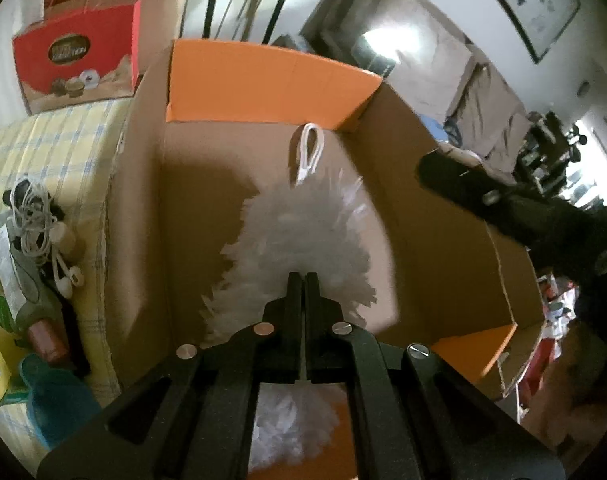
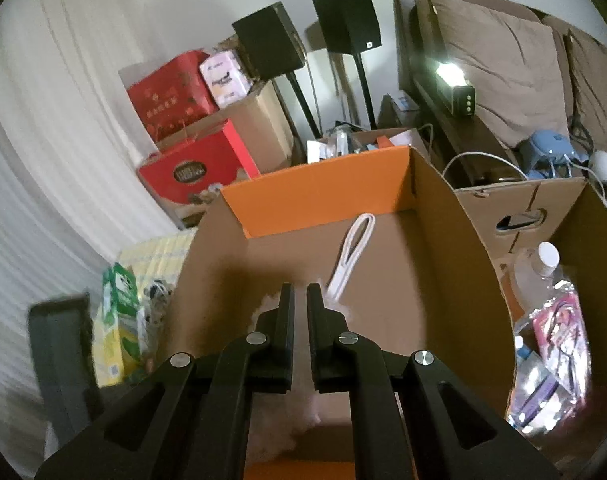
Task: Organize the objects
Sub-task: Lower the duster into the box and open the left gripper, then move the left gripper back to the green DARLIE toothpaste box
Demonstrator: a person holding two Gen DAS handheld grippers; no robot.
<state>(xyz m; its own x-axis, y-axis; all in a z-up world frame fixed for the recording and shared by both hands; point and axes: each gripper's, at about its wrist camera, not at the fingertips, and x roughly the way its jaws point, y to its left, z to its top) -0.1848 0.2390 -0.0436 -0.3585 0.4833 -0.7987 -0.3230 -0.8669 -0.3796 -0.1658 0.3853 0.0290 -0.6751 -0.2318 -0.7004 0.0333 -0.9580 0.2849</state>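
A fluffy white duster point(image 1: 303, 240) with a white loop handle point(image 1: 309, 152) lies inside an open cardboard box point(image 1: 443, 208) with orange flaps. My left gripper point(image 1: 302, 280) is over the box, its jaws nearly closed on the duster's fluff. The right gripper shows as a dark shape point(image 1: 503, 208) at the box's right rim. In the right wrist view my right gripper point(image 2: 300, 292) hovers over the same box point(image 2: 463, 248), jaws close together with a narrow gap and nothing between them. The duster's loop point(image 2: 353, 248) and fluff point(image 2: 287, 420) lie below it.
Tangled white earphones point(image 1: 43, 220), a green carton point(image 2: 119, 320) and a teal item point(image 1: 51, 400) lie on the yellow checked cloth point(image 1: 63, 144) left of the box. Red gift boxes point(image 1: 79, 56) stand behind. A second cardboard box point(image 2: 523, 208) on the right holds a plastic bottle point(image 2: 539, 268) and packets.
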